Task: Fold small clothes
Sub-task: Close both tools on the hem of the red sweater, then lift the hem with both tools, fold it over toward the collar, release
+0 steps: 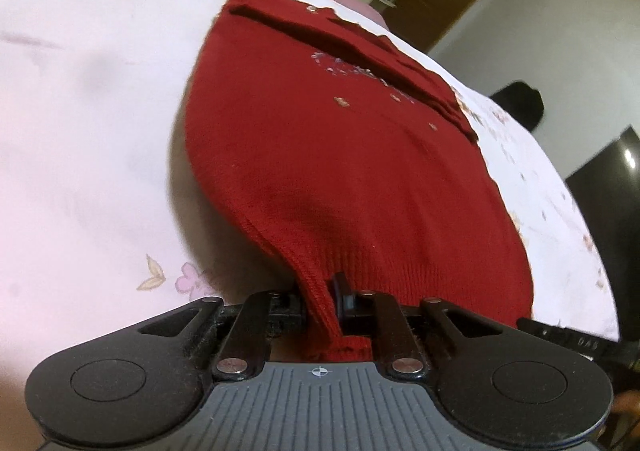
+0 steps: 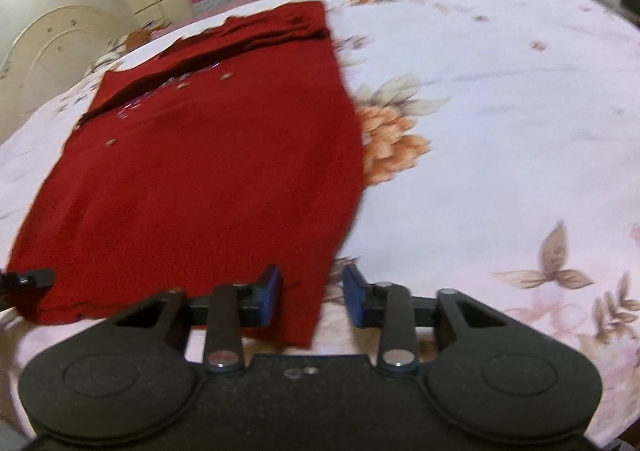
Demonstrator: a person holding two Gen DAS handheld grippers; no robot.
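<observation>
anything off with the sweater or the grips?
Grips are uneven. The left gripper has the hem of the red sweater pinched and bunched. The right gripper straddles the other hem corner, jaws apart, pads not pressing. No damage visible on the floral bedsheet.

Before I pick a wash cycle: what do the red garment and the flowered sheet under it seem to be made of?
Red garment: looks like a matte knit, wool or acrylic; fine rows of stitches and a ribbed hem show near the left gripper, with small shiny decorations across the chest. Flowered sheet: smooth, thin woven cloth, likely cotton or a blend; flat printed blossoms, no visible pile.
</observation>
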